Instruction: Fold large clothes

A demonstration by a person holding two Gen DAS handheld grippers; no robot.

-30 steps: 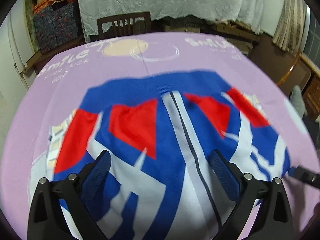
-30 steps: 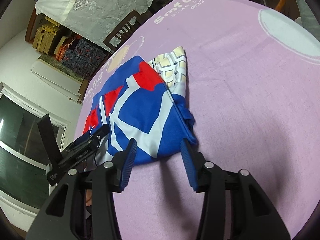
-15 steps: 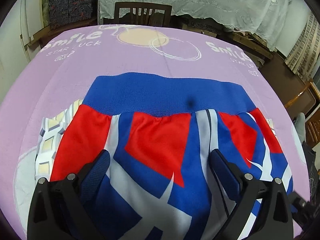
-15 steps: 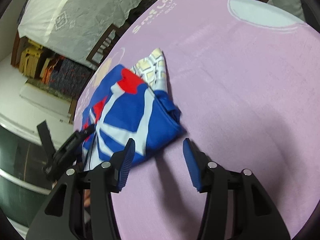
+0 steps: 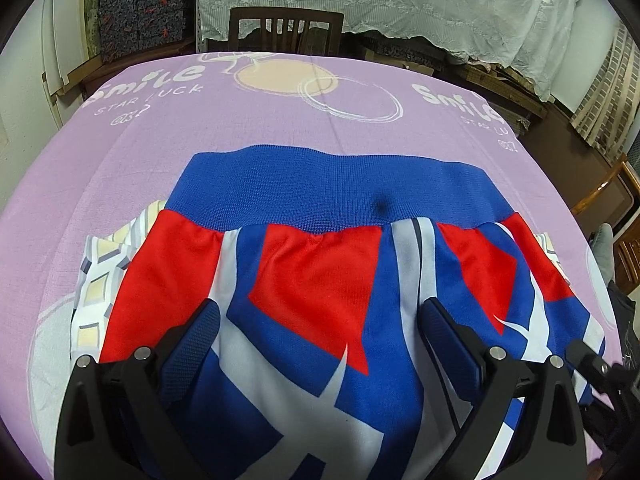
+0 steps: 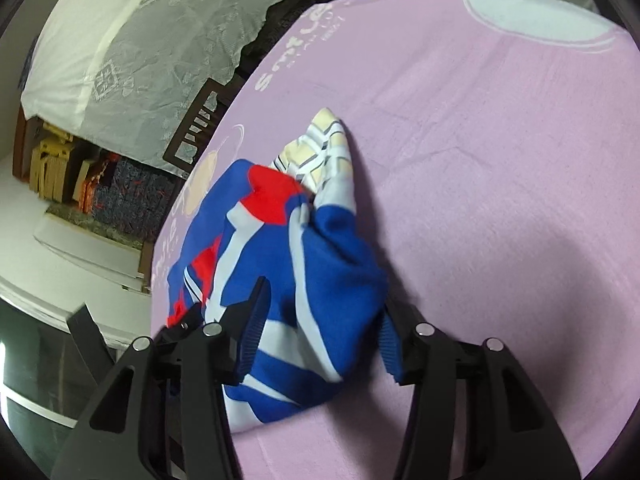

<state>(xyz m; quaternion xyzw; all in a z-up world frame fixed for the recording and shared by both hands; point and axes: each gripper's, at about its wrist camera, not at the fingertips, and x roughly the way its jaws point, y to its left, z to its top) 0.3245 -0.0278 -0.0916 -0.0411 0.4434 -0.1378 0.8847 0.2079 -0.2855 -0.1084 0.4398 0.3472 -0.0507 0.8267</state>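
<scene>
A blue, red and white jacket (image 5: 320,280) lies folded on the purple tablecloth (image 5: 120,152), its blue ribbed hem (image 5: 336,192) toward the far side. A cream-checked cloth (image 5: 100,280) sticks out from under it on both sides. My left gripper (image 5: 318,320) hovers just over the jacket's middle, jaws wide open and nothing between them. In the right wrist view the jacket's bulging blue corner (image 6: 340,280) lies between the fingers of my right gripper (image 6: 324,320), whose jaws stand apart around the cloth without visibly pinching it. The checked cloth (image 6: 320,148) shows beyond.
A dark wooden chair (image 5: 286,28) stands at the table's far edge, with a white lace-covered piece of furniture (image 5: 400,0) behind it. Patterned boxes (image 5: 140,8) are stacked at the back left. Bare purple tablecloth (image 6: 500,160) stretches to the right of the jacket.
The right gripper has moved forward onto the jacket's near corner, which now lies between its fingers. The left gripper shifted over the jacket at first, bringing the hem into view, then held still.
</scene>
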